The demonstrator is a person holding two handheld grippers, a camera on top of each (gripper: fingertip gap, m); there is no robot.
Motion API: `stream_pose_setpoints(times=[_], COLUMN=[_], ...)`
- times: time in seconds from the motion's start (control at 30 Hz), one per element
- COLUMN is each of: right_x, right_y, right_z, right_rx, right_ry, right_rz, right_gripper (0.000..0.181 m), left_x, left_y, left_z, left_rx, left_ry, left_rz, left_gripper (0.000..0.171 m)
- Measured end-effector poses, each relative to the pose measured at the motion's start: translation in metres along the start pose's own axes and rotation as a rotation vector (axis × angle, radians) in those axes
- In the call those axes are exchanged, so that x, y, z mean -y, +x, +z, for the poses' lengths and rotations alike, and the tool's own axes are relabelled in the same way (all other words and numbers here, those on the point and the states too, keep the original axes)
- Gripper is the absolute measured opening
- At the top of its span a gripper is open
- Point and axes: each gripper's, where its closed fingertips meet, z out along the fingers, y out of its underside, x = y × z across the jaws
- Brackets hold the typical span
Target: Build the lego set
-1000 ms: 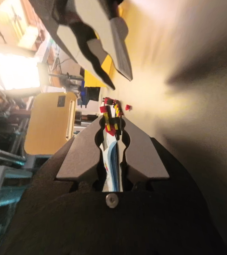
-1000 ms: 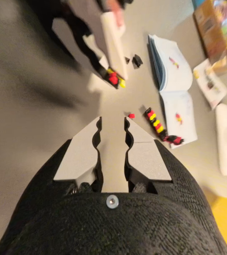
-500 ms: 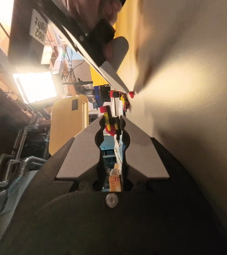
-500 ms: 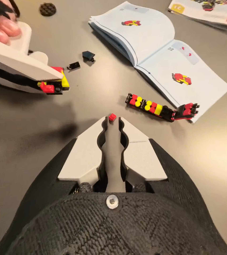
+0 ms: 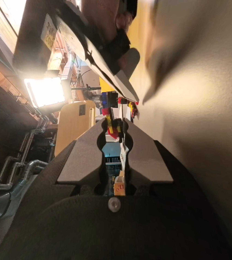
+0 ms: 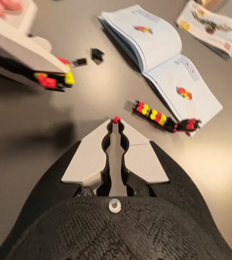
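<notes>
My right gripper (image 6: pixel 115 122) is shut on a tiny red brick (image 6: pixel 116 119) at the grey table's surface. My left gripper (image 5: pixel 114 123) is shut on a small red, yellow and black lego assembly (image 5: pixel 113 128) and holds it above the table, rolled on its side. That left gripper also shows at the left of the right wrist view (image 6: pixel 53 80) with the assembly (image 6: pixel 56 80) in its tips. A long black, red and yellow lego strip (image 6: pixel 164 118) lies right of my right gripper. The right gripper shows in the left wrist view (image 5: pixel 135 100), tips down on the table.
An open instruction booklet (image 6: pixel 161 59) lies beyond the strip, with a second booklet (image 6: pixel 208 26) at the far right. Two small black pieces (image 6: pixel 80 61) (image 6: pixel 97 53) lie between the left gripper and the booklet. A yellow chair (image 5: pixel 75 126) stands beside the table. Tip to tip, the grippers are about 7 cm apart.
My right gripper has moved forward and closed on the tiny red brick that lay just ahead of its tips. The left gripper with its assembly has come closer.
</notes>
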Motion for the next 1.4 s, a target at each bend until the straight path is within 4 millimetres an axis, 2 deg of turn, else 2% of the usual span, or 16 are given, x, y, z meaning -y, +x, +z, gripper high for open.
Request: stream_pose_setpoints(times=[0.07, 0.13, 0.23, 0.33, 0.43, 0.6, 1.1, 1.3, 1.4], right_x=[0.018, 0.035, 0.046, 0.049, 0.057, 0.054, 0.055, 0.061, 0.075], right_y=[-0.022, -0.049, -0.075, -0.092, -0.101, -0.107, -0.110, -0.106, -0.094], right_z=[-0.017, -0.042, -0.071, -0.087, -0.095, -0.093, -0.099, -0.100, -0.107], right_rx=[0.174, 0.337, 0.486, 0.658, 0.753, 0.797, 0.845, 0.789, 0.755], right_ry=[0.110, 0.231, 0.293, 0.250, 0.245, 0.160, 0.105, 0.095, 0.083], right_rz=[-0.140, -0.318, -0.534, -0.575, -0.592, -0.657, -0.691, -0.748, -0.806], right_gripper=[0.005, 0.006, 0.005, 0.005, 0.005, 0.005, 0.005, 0.005, 0.005], left_x=[0.005, 0.017, 0.041, 0.054, 0.066, 0.071, 0.074, 0.071, 0.063], left_y=[-0.002, 0.000, -0.008, -0.019, -0.022, -0.025, -0.033, -0.039, -0.056], left_z=[-0.002, -0.005, -0.014, -0.023, -0.031, -0.036, -0.042, -0.042, -0.039], left_rx=[0.010, -0.019, -0.009, 0.035, 0.043, 0.062, 0.100, 0.122, 0.151], left_ry=[0.038, 0.126, 0.274, 0.374, 0.442, 0.478, 0.497, 0.481, 0.465], left_rz=[-0.018, -0.046, -0.105, -0.116, -0.123, -0.136, -0.155, -0.143, -0.134], left_gripper=[0.020, 0.020, 0.020, 0.019, 0.020, 0.019, 0.020, 0.019, 0.019])
